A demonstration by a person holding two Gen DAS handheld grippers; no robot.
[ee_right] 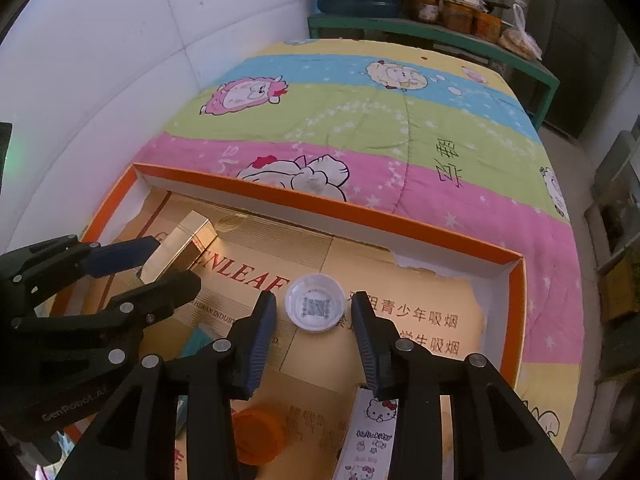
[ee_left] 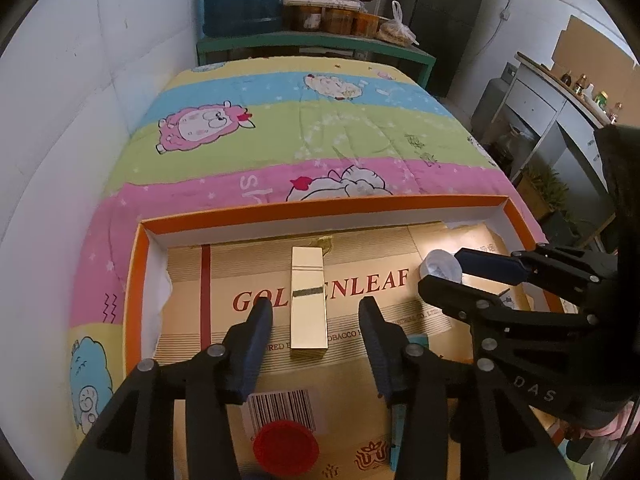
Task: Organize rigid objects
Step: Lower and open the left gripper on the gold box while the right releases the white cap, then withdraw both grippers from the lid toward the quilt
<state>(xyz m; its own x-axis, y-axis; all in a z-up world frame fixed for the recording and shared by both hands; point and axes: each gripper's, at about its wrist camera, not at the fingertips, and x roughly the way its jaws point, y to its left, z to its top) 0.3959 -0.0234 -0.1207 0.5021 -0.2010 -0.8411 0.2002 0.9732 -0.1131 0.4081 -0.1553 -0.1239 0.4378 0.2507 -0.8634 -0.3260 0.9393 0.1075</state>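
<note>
We see the gold box [ee_left: 308, 300] lying flat, long axis toward the tray's [ee_left: 320, 205] far wall; left hand-held gripper [ee_left: 316, 312] spread clear of it; right hand-held gripper [ee_right: 314, 312] parted around the clear cap [ee_right: 315, 308].

The flattened tan cardboard sheet [ee_left: 360, 280] read "GOL…ENLEAF" in red; the black gripper body [ee_right: 72, 408] bore "GenRobot.AI".
</note>
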